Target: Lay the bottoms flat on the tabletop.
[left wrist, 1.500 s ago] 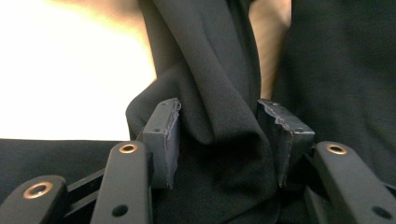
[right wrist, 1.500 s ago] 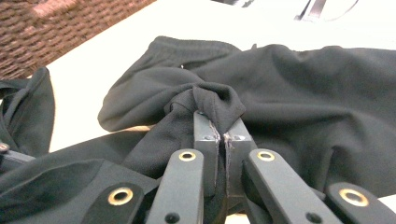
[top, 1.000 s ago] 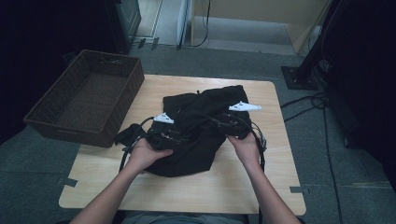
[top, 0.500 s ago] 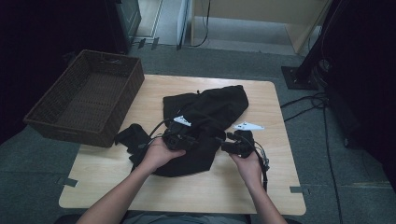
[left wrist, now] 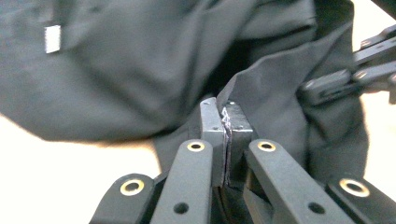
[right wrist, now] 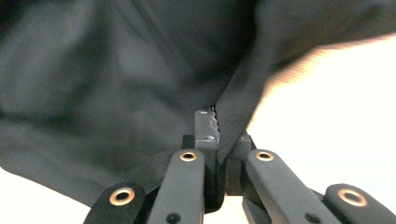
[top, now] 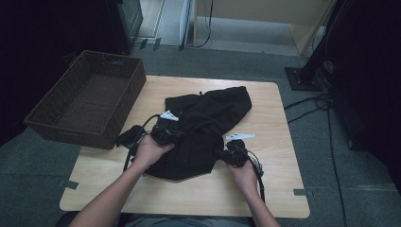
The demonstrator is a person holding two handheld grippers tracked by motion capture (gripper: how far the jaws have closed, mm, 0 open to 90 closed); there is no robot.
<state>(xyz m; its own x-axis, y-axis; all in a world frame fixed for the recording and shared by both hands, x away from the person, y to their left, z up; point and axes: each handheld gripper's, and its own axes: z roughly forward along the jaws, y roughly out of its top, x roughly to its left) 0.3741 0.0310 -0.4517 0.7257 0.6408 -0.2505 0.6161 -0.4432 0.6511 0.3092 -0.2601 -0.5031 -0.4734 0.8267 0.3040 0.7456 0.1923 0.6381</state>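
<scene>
A crumpled black garment (top: 208,118) lies on the middle of the wooden table (top: 274,189). My left gripper (top: 174,136) is at its left side; in the left gripper view it (left wrist: 225,119) has just been closing and is shut on a fold of the black cloth (left wrist: 140,70). My right gripper (top: 221,154) is at the garment's near right edge; in the right gripper view it (right wrist: 215,126) has also just been closing and pinches a cloth edge (right wrist: 116,70). The right gripper's jaws (left wrist: 355,70) also show far right in the left gripper view. A white label (left wrist: 53,38) sits on the cloth.
A dark wicker basket (top: 85,101) stands at the table's left edge, overhanging it. Black cables (top: 307,101) run over the grey floor to the right. Bare wood lies along the near edge and at the far right of the table.
The right hand came down and toward the near edge of the garment. The left hand shifted slightly along the left side. The cloth has bunched between the two grippers.
</scene>
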